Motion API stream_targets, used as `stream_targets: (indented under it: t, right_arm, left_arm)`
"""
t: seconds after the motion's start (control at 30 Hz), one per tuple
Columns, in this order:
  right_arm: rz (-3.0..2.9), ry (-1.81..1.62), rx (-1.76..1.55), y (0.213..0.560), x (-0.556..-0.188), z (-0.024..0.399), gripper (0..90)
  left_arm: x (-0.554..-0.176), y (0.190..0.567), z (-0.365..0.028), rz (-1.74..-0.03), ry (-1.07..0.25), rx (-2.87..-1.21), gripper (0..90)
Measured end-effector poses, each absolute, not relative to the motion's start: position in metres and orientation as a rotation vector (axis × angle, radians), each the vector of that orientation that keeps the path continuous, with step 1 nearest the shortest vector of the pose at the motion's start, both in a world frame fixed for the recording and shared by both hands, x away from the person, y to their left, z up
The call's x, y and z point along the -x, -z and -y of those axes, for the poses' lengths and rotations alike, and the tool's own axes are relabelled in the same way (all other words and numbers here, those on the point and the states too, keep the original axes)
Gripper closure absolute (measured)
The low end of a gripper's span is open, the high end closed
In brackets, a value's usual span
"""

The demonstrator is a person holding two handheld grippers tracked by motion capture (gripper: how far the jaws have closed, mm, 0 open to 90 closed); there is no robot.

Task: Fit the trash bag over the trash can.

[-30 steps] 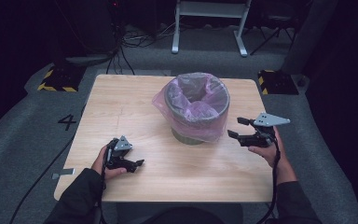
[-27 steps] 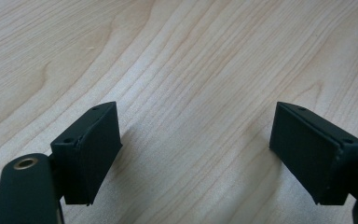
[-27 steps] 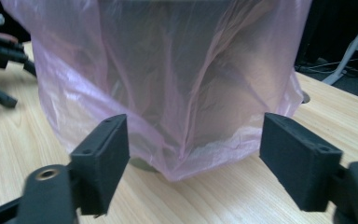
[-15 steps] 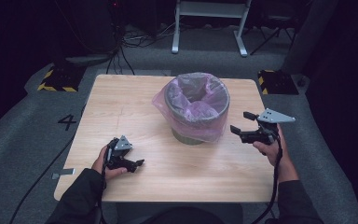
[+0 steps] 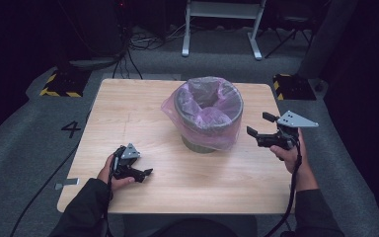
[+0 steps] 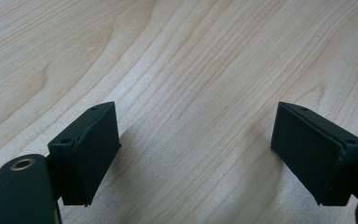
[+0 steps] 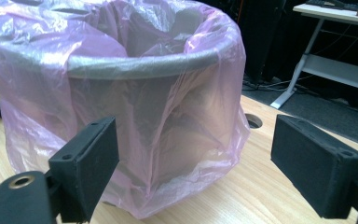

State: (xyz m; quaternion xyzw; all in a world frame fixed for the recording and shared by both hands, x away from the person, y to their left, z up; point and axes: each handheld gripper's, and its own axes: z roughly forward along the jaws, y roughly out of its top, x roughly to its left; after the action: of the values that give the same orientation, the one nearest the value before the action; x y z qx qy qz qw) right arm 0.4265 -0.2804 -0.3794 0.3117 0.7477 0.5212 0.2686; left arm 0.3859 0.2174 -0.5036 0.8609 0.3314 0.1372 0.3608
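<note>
Overall: pale wood table [image 5: 143,113], grey carpet [image 5: 39,148], dark room; both grippers wide open, empty.

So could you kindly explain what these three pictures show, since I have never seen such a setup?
A person sits at a wooden table with a hand-held two-jaw tool in each hand. One picture looks down from above. The other two come from cameras riding on each tool, looking along its black jaws. The left tool rests low over bare wood, open and empty. The right tool is open beside a grey bin lined with a pink plastic bag; its jaws have just been opening and nothing is between them.
</note>
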Motion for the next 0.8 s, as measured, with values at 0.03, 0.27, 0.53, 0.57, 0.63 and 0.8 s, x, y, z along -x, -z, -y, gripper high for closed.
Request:
stream_targets:
  t: [0.03,0.27,0.53,0.57,0.63,0.8]
  right_arm:
    - [-2.015,-1.404,-0.839,0.378,-0.427,0.28,15.4]
    - [-1.996,-1.393,-0.816,0.371,-0.426,0.277,15.4]
    - [-1.987,-1.397,-0.806,0.363,-0.427,0.272,15.5]
    - [-1.987,-1.394,-0.803,0.362,-0.427,0.272,15.5]
    - [-1.987,-1.393,-0.801,0.36,-0.428,0.27,15.5]
    - [-1.99,-1.396,-0.79,0.354,-0.429,0.267,15.5]
  left_arm:
    - [-0.386,0.504,-0.217,-0.854,-0.354,-2.219,15.1]
    - [-0.386,0.504,-0.217,-0.854,-0.354,-2.218,15.1]
    - [-0.386,0.504,-0.217,-0.855,-0.354,-2.218,15.1]
    - [-0.386,0.504,-0.217,-0.854,-0.354,-2.219,15.1]
    - [-0.386,0.504,-0.217,-0.854,-0.354,-2.219,15.1]
    - [-0.386,0.504,-0.217,-0.855,-0.353,-2.218,15.1]
